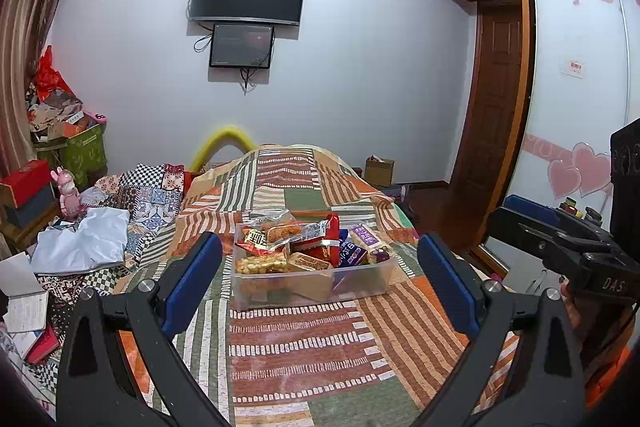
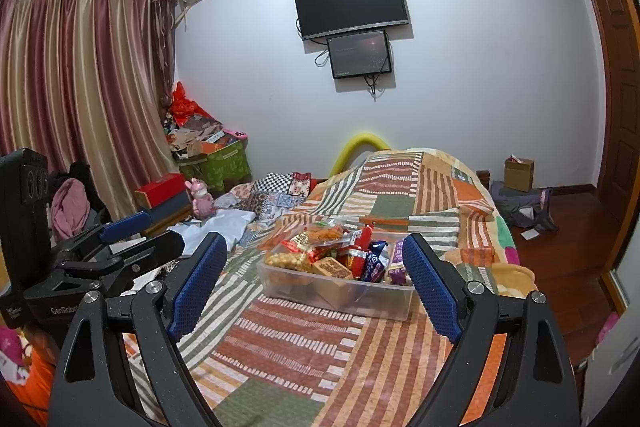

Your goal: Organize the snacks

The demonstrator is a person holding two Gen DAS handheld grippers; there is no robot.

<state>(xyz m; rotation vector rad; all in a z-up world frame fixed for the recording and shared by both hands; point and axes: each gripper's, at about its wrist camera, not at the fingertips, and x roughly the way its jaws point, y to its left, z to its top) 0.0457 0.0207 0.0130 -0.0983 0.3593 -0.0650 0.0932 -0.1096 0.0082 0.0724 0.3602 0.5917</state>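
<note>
While both claws hang short of the work, nothing is held. The left claw (image 1: 320,279) stands wide open and empty; the right claw (image 2: 316,279) likewise. The clear snack box (image 1: 312,287), heaped with wrapped snacks (image 1: 316,247), rests on the bed quilt (image 1: 304,355) dead ahead of the left claw, its long axis crosswise. From the right claw it lies ahead, slightly right. Neither appears clearly nearer.
</note>
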